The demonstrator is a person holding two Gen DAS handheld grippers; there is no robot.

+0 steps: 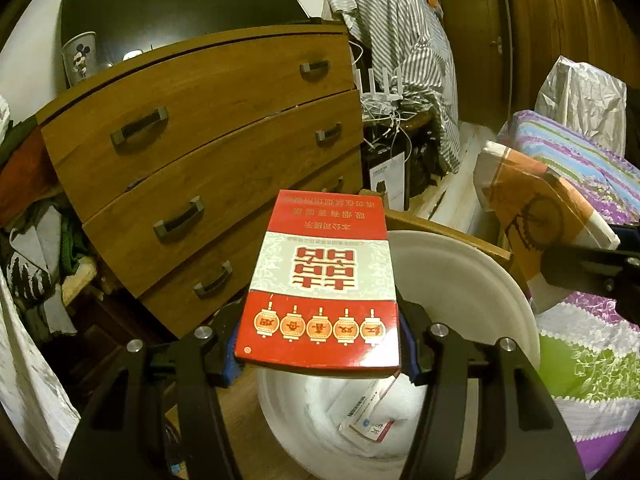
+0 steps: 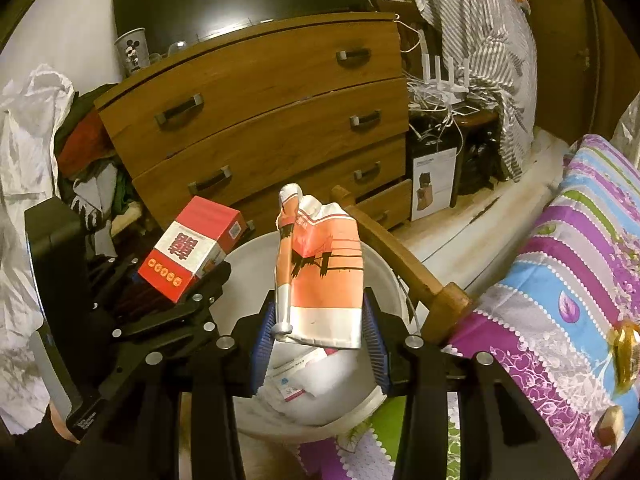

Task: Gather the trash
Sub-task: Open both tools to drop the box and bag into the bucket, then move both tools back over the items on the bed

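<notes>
The left claw (image 1: pixel 320 354) gripped a red-and-white carton (image 1: pixel 322 280) by its near end, the blue-padded jaws pressed against both sides, so the carton stuck out forward and slightly upward over the near rim of a white bin (image 1: pixel 472 280). The right claw (image 2: pixel 318 342) was clamped on the lower edge of a crumpled orange-and-white pouch (image 2: pixel 320 272), which stood upright between its blue pads directly above the same white bin (image 2: pixel 384 272). Inside the bin, against its white liner, lay a small box with a printed label (image 2: pixel 294 376), below both held items. In the right wrist view the carton (image 2: pixel 192 250) hung just left of the pouch, the two apart. On the right, a bed with a purple, blue and green patterned cover (image 2: pixel 560 280) ran alongside the bin, its wooden corner post (image 2: pixel 400 256) just behind the rim. Farther back stood a wooden chest of drawers (image 1: pixel 200 140), a cartoon-mouse cup (image 1: pixel 80 58) on its top, and a striped cloth (image 1: pixel 400 40) draped to its right.
</notes>
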